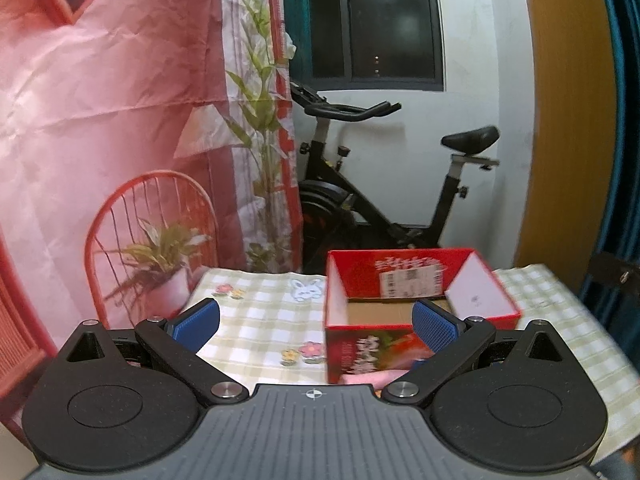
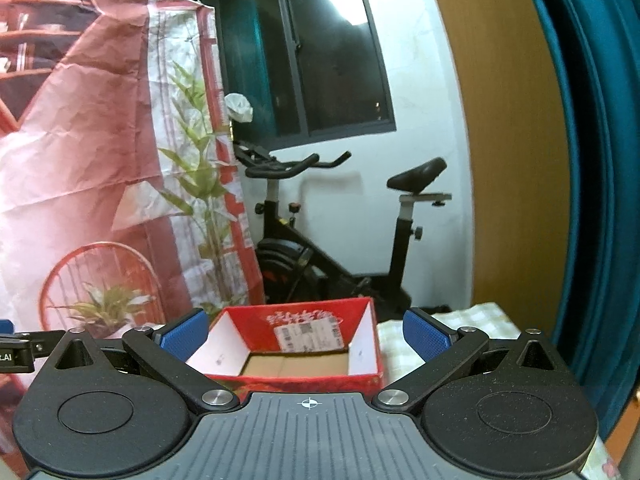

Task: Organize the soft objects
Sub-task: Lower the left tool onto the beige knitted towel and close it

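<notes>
A red cardboard box (image 1: 400,276) with an open top stands on the checked tablecloth (image 1: 256,320); its brown bottom shows bare. My left gripper (image 1: 316,326) hovers open just before the box's near left corner, nothing between its blue pads (image 1: 198,322). A pink soft thing (image 1: 372,378) peeks out at the foot of the box, mostly hidden by the gripper body. In the right wrist view the same box (image 2: 312,328) lies straight ahead, and my right gripper (image 2: 306,334) is open and holds nothing, its fingers spread wider than the box.
A black exercise bike (image 1: 384,196) stands behind the table against the white wall. A red printed backdrop (image 1: 100,120) hangs on the left, a wooden panel (image 1: 560,120) and teal curtain (image 2: 592,160) on the right. The other gripper's tip (image 2: 12,350) shows at the left edge.
</notes>
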`<state>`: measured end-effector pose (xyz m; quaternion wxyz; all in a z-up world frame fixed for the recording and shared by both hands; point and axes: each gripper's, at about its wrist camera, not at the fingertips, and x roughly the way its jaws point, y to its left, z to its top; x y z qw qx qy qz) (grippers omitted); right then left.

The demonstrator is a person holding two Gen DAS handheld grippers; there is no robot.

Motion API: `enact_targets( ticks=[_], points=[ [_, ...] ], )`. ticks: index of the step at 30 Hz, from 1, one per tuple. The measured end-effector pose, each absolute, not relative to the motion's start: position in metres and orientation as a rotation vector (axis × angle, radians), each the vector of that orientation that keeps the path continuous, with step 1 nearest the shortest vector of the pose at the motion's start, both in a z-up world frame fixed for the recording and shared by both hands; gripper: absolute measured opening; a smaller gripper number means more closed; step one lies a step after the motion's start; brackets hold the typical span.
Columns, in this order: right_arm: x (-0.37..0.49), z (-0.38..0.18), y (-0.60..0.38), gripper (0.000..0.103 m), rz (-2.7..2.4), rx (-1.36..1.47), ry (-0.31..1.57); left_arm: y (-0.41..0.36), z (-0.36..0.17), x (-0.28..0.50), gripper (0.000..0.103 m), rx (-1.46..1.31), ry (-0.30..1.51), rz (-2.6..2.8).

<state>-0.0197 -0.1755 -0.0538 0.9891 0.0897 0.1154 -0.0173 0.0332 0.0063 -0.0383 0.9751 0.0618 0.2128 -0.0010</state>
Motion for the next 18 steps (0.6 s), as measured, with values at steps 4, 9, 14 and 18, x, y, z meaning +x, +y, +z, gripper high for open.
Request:
enact_targets(
  ticks=[4,9,14,18],
  points=[
    [-0.001,-0.067,-0.177,0.103,-0.016,0.176,0.258,0.003,-0.051,0.055,0.103,0.153,0.455,-0.006],
    [0.035,-0.087,-0.181,0.103,0.0,0.203,0.355,0.007,-0.067,0.084,0.103,0.084,0.501,-0.107],
    [0.056,-0.112,-0.169,0.103,-0.039,0.15,0.416,-0.002,-0.087,0.109,0.102,0.061,0.555,-0.142],
    [0.05,-0.13,-0.165,0.103,0.005,0.154,0.446,-0.003,-0.104,0.108,0.102,0.046,0.606,-0.169]
  ],
)
